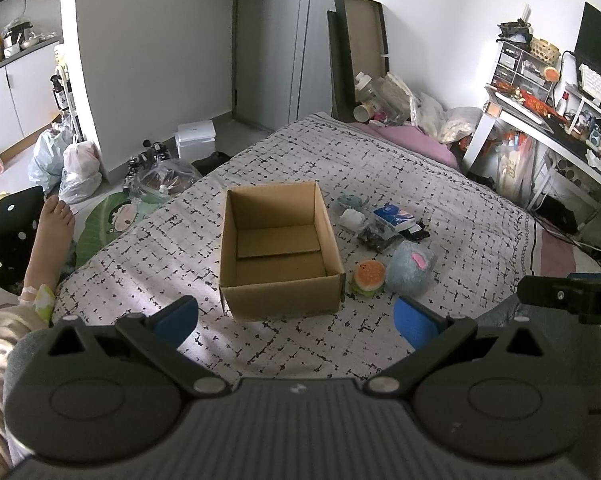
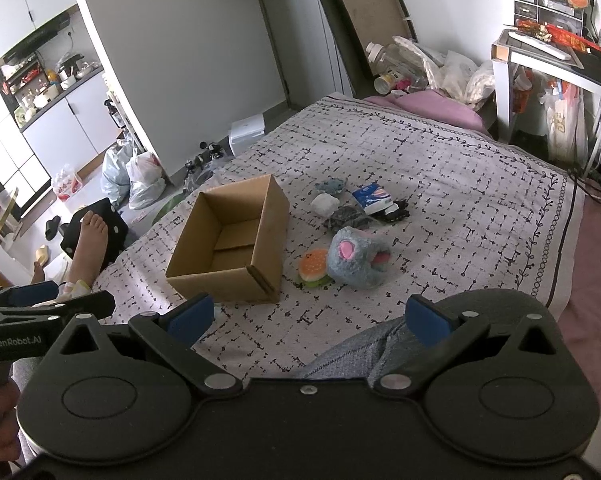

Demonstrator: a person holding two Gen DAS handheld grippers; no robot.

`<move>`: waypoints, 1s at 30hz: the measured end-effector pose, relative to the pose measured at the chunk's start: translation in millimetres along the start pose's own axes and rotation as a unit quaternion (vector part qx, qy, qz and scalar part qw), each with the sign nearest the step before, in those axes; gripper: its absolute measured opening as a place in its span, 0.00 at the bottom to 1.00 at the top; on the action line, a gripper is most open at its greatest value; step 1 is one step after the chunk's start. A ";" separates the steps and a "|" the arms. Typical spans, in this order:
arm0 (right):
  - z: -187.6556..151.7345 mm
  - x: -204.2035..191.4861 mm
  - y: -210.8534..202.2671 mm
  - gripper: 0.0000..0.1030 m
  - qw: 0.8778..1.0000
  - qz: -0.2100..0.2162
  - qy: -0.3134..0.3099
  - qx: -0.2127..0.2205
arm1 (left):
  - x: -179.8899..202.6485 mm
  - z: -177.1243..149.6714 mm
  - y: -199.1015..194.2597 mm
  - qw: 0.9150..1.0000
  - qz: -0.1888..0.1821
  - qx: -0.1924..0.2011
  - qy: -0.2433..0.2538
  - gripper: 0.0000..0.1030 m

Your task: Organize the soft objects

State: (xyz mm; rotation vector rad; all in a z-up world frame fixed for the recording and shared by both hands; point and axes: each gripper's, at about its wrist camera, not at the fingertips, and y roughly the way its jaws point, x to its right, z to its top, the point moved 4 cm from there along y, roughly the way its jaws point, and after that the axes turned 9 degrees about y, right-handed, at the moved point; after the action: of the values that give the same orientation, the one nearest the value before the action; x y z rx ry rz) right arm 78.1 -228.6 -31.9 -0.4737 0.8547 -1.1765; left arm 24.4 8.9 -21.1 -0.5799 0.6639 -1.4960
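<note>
In the left wrist view, the cardboard box hides the near part of its own floor behind its front wall, and the dark bundle beside the tissue pack is too small to identify. The right tongs are cut off by the frame's right edge there, so their jaws cannot be read. In the right wrist view, the burger toy is partly covered by the grey plush.

Soft daylight, sharp focus, fisheye-bent edges, dark corners.

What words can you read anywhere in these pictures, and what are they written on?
"GenRobot.AI": white letters on the black body of the left gripper, seen in the right wrist view.
Blue and white tissue pack: has printing, too blurred to read.
Red packages on the desk: too small to read.
</note>
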 end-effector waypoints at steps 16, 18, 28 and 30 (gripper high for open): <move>0.2 -0.9 -0.4 1.00 1.000 0.001 -0.005 -0.002 | 0.3 0.3 0.1 1.000 0.000 -0.001 0.001 1.00; -0.1 -1.2 -0.1 1.00 1.000 0.002 -0.005 -0.001 | 0.2 0.3 0.0 1.000 0.000 0.000 0.000 1.00; -0.9 -2.3 2.6 1.00 1.000 0.004 -0.007 -0.001 | 0.9 -0.2 0.0 1.000 0.000 0.000 0.001 1.00; -0.5 -2.3 2.7 1.00 1.000 0.003 -0.007 -0.001 | 0.7 0.1 0.0 1.000 0.000 0.000 0.001 1.00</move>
State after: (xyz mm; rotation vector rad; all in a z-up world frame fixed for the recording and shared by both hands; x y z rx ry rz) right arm 79.1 -225.5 -33.4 -0.4801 0.8457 -1.1654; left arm 24.5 8.1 -21.1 -0.5777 0.6654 -1.4966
